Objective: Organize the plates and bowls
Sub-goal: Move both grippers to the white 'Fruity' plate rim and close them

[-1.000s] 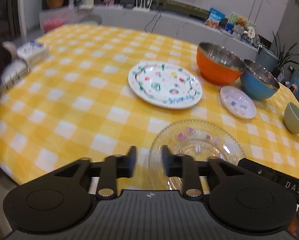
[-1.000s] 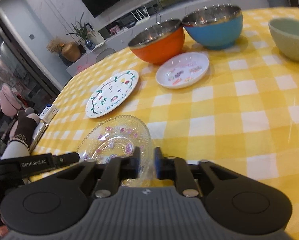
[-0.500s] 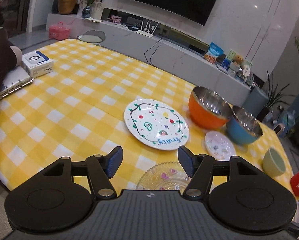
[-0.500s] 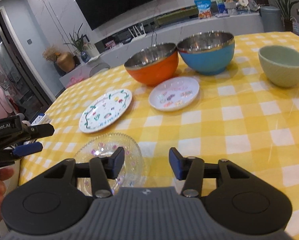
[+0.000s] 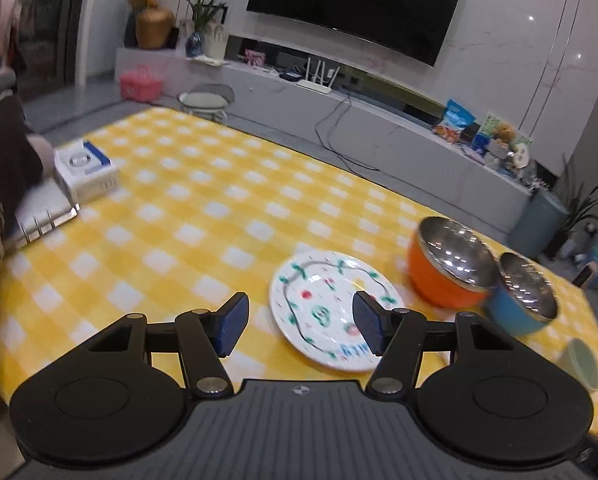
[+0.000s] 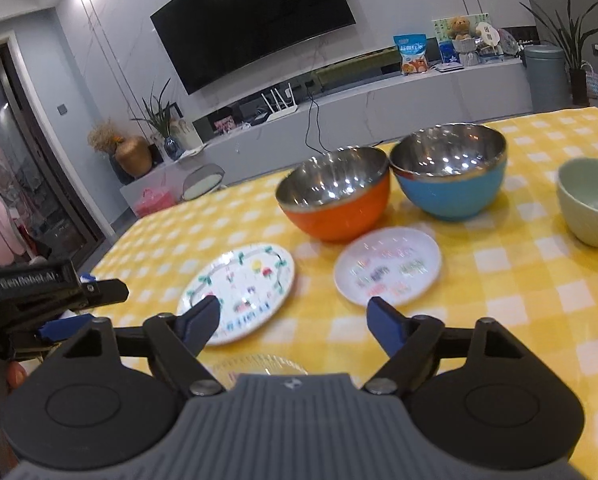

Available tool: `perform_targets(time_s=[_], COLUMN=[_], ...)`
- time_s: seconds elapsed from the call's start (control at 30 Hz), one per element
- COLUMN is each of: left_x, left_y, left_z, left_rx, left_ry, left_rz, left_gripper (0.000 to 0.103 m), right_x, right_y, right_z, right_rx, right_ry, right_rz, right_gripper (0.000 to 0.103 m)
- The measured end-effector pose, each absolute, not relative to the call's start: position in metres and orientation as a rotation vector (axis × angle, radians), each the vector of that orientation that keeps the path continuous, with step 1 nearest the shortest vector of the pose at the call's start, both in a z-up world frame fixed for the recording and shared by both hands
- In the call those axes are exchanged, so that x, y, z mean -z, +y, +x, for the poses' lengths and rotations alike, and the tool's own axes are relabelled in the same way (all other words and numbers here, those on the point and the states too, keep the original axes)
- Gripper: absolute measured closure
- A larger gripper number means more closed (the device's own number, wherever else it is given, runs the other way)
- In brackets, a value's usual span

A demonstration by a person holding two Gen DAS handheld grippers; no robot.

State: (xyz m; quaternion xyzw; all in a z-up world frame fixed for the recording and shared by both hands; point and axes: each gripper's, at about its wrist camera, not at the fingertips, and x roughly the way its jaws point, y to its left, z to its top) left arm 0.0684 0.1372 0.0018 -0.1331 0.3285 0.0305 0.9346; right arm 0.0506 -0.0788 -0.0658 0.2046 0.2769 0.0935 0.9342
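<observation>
A large white plate with a painted fruit pattern (image 5: pixel 331 312) (image 6: pixel 241 290) lies on the yellow checked table. A small white plate (image 6: pixel 389 272) lies right of it. Behind stand an orange bowl (image 5: pixel 447 268) (image 6: pixel 335 196) and a blue bowl (image 5: pixel 523 300) (image 6: pixel 451 176), both steel inside. A pale green bowl (image 6: pixel 591 200) (image 5: pixel 579 360) stands at the right. A clear glass plate (image 6: pixel 259 364) shows only as a rim under my right gripper. My left gripper (image 5: pixel 299 330) is open and empty above the table. My right gripper (image 6: pixel 295 320) is open and empty, also raised.
A ring binder (image 5: pixel 47 212) and a white box (image 5: pixel 87 172) lie at the table's left edge. My left gripper's body (image 6: pixel 39 292) shows at the left of the right wrist view. A TV console and a chair (image 5: pixel 205 100) stand beyond the table.
Both grippers opened, the right one letting go of the glass plate's rim. Both have lifted and pulled back, so the glass plate has dropped almost out of view.
</observation>
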Motion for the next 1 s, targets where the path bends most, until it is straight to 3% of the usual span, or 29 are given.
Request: perform_targets(time_s=[0.6, 0.8, 0.9, 1.0], left_x=[0.043, 0.057, 0.060, 0.062], left_y=[0.144, 0.152, 0.158, 0.160], left_z=[0.101, 0.104, 0.111, 0.121], left_rx=[-0.041, -0.052, -0.039, -0.036], left_ry=[0.681, 0.676, 0.679, 0.690], left_rz=[-0.206, -0.249, -0.294, -0.332], left_gripper=[0.034, 0.035, 0.035, 0.040], right_x=[0.097, 0.109, 0.108, 0.106], right_y=[-0.070, -0.065, -0.061, -0.057], right_z=[0.112, 0.117, 0.122, 0.130], right_rx=[-0.243, -0.249, -0.259, -0.278], right_ry=[0.598, 0.586, 0.579, 0.593], right_rz=[0.485, 0.459, 0.439, 0.448], right_gripper=[0.017, 0.023, 0.035, 0.039])
